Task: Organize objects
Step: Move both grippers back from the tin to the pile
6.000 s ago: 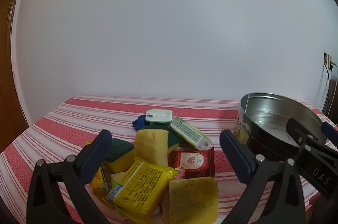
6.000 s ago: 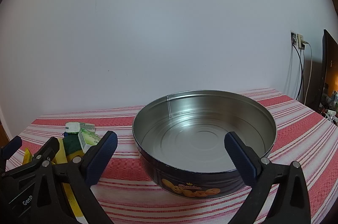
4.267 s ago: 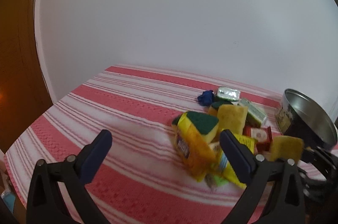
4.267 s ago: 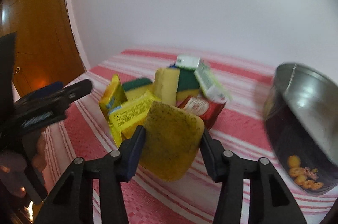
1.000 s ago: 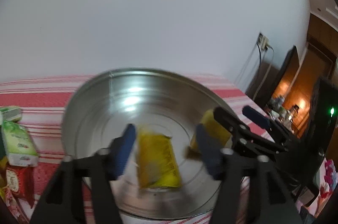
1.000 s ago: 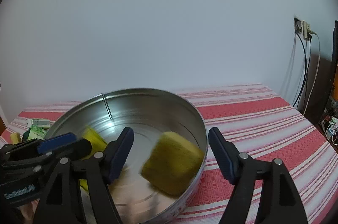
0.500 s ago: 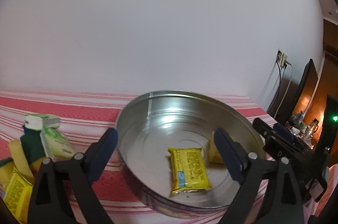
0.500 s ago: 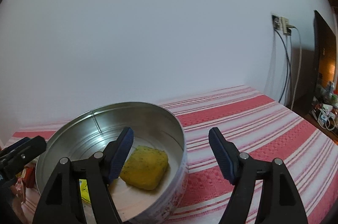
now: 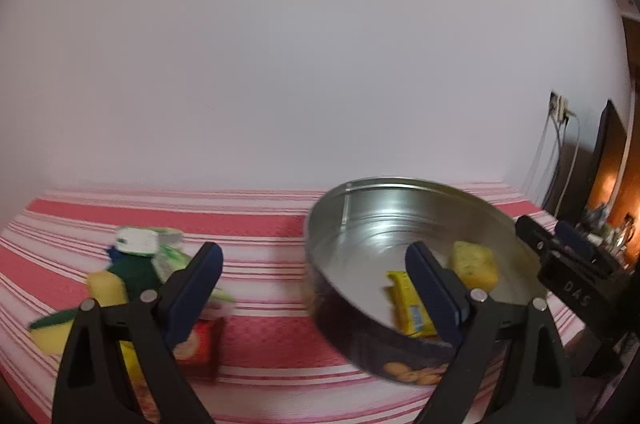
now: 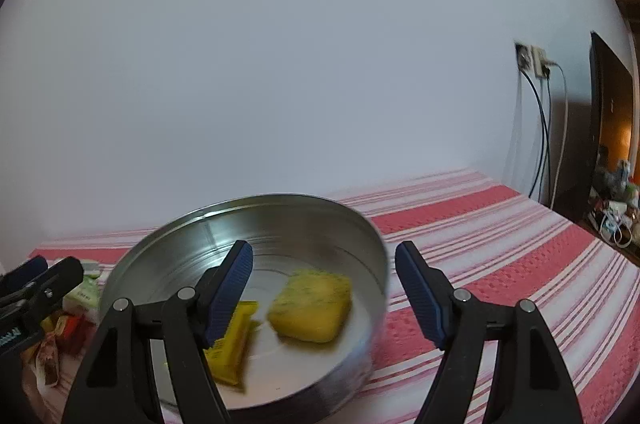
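Your left hand-held gripper (image 9: 314,288) is released and empty, the round tin (image 9: 352,320) ahead to its right holding the yellow packet (image 9: 404,304) and yellow sponge (image 10: 310,306); your right hand-held gripper (image 10: 324,286) also stands apart, empty, just above that sponge, with the leftover pile (image 9: 132,276) on the striped worktop (image 9: 264,336)

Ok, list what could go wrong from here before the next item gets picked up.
1. The pile is jumbled, sponges and packets overlapping; the open left gripper may pinch two things or knock others across the striped cloth.
2. The tin stands close to the pile; a sweeping reach could bump its wall and slide it.
3. The yellow packet and sponge already fill much of the tin's floor; later drops may land on them and tip out.
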`<move>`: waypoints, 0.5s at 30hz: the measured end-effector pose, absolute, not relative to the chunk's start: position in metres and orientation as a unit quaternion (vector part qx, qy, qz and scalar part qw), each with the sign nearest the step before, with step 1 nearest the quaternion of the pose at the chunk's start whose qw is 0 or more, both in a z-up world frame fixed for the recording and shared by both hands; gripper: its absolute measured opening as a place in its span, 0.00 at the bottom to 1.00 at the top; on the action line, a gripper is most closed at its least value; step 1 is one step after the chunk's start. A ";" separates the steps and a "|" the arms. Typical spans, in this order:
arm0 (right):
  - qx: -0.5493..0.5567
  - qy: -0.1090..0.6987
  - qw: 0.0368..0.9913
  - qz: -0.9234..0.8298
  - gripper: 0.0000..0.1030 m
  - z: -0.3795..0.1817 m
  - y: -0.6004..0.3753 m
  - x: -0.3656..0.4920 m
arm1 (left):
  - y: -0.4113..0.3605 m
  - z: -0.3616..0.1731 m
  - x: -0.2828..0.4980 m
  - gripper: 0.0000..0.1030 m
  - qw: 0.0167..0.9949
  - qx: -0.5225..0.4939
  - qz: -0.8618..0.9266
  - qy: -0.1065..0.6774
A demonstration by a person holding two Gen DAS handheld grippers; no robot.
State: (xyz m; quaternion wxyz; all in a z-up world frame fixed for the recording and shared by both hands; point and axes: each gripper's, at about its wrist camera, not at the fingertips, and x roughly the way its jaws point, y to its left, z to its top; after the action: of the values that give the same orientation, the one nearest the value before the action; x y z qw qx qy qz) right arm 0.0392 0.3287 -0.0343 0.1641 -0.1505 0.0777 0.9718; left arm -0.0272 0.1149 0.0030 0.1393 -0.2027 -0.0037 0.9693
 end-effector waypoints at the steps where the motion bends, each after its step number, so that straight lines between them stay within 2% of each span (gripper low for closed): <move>1: -0.150 0.078 0.159 0.973 0.74 -0.035 0.323 0.041 | 0.114 0.003 -0.026 0.91 0.136 -0.199 0.970 0.001; 10: -0.144 0.069 0.124 0.979 0.74 -0.033 0.276 0.044 | 0.095 -0.002 -0.012 0.91 0.107 -0.190 0.976 0.017; 15: -0.145 0.064 0.099 0.982 0.74 -0.033 0.248 0.046 | 0.071 -0.006 0.001 0.91 0.102 -0.193 0.976 0.002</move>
State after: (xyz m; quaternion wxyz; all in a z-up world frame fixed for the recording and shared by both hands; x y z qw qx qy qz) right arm 0.0459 0.2483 -0.0332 0.0993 -0.1447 0.0644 0.9824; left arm 0.0012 0.0710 -0.0060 0.1023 -0.1926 0.0018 0.9759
